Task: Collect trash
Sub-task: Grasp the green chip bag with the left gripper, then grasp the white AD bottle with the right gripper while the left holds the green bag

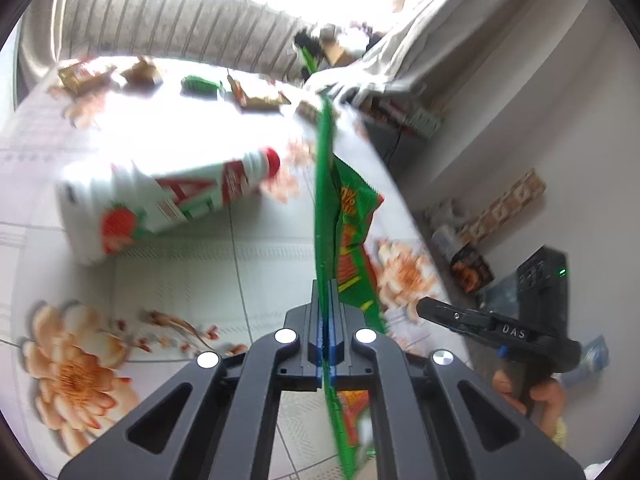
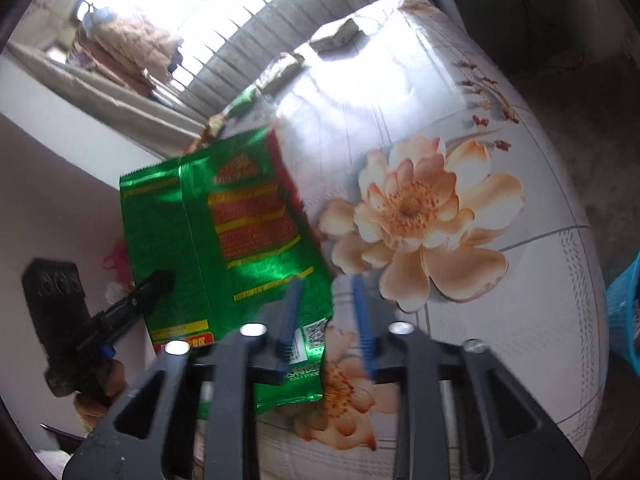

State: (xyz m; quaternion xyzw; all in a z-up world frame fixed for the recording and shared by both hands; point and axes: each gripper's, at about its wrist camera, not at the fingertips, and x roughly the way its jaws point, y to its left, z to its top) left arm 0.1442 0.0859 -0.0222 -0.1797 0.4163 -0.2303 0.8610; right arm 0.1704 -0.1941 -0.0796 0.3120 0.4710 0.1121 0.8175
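My left gripper [image 1: 327, 292] is shut on a green snack wrapper [image 1: 326, 200], which stands edge-on above the flowered table [image 1: 200, 272]. In the right wrist view the same wrapper [image 2: 224, 232] hangs flat, with the left gripper [image 2: 164, 280] pinching its left edge. My right gripper [image 2: 326, 320] is open; its blue pads [image 2: 292, 312] stand apart. The wrapper's lower right corner reaches into the gap, and neither pad presses on it. The right gripper [image 1: 424, 306] also shows to the right of the wrapper. A white bottle [image 1: 160, 200] with a red cap lies on its side.
Several crumpled wrappers, brown ones [image 1: 260, 96] and a green one [image 1: 200, 85], lie along the table's far edge. A blue basket [image 2: 624, 312] stands past the table's right side. Boxes and clutter [image 1: 468, 268] sit on the floor by the wall. A hand [image 1: 540, 396] holds the right gripper.
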